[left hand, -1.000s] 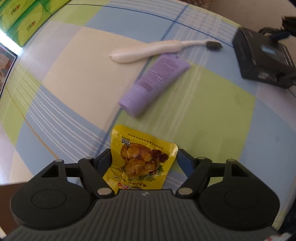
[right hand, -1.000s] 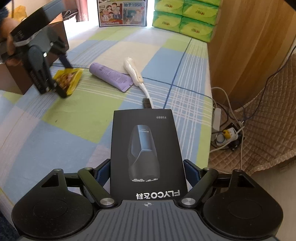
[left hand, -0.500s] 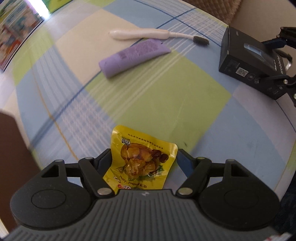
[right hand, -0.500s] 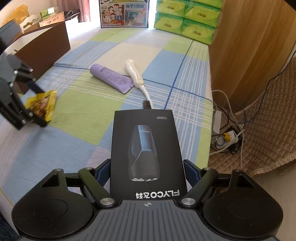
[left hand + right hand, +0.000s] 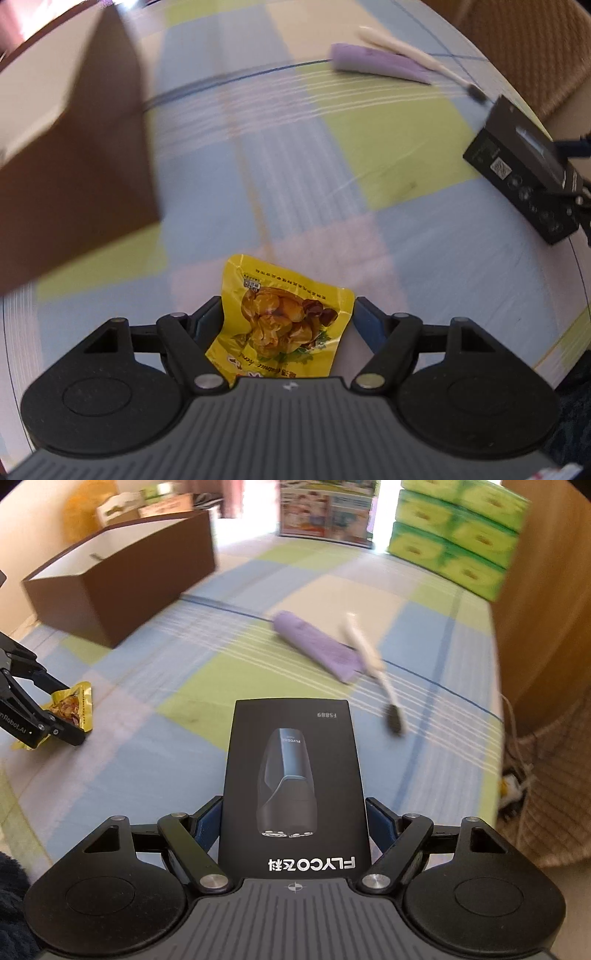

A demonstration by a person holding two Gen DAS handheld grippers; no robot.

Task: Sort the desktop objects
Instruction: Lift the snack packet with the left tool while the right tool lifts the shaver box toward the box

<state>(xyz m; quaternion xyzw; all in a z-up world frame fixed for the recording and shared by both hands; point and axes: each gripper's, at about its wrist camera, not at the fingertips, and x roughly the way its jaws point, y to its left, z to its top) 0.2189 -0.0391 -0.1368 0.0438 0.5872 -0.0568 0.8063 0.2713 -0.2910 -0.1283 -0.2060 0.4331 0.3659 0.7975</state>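
The left claw (image 5: 288,325) grips the yellow packet (image 5: 280,325); the brown box (image 5: 74,147) lies far-left of it, nearer this hand. The right claw (image 5: 295,823) grips the black carton (image 5: 291,775), long axis pointing away, with the box well apart at far left.

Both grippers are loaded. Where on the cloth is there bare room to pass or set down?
Bare: the checked cloth between the brown box, the purple tube and the shaver box. Crowded: tube and toothbrush touching, far right.
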